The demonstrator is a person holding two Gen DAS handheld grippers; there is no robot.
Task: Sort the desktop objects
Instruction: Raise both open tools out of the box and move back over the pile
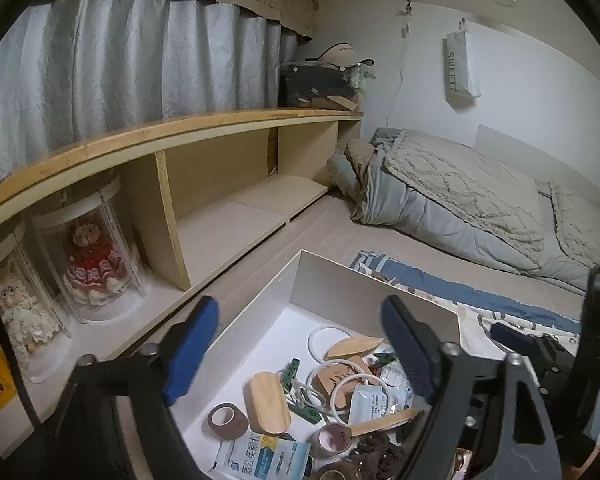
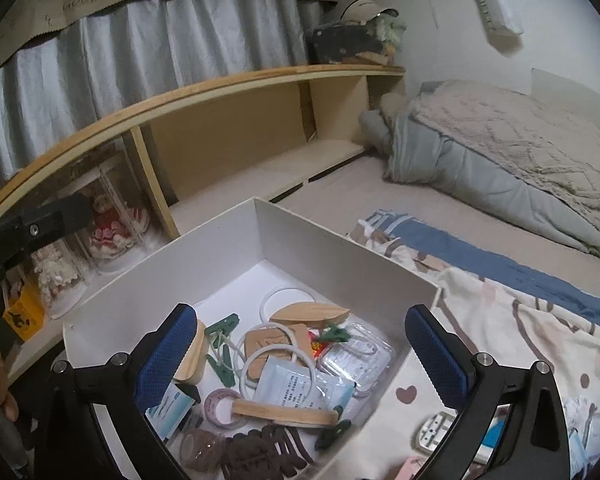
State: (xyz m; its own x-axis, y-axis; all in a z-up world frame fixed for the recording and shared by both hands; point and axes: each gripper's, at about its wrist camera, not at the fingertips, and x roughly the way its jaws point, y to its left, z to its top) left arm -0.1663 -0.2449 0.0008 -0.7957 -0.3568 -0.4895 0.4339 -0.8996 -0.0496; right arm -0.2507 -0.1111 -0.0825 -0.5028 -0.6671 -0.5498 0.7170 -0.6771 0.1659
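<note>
Both the left gripper and right gripper hang spread and empty above the white box, whose sorted clutter lies directly beneath them.

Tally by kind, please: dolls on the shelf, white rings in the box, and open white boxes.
Dolls in clear cases: 2
White rings: 3
White box: 1
Total: 6
</note>
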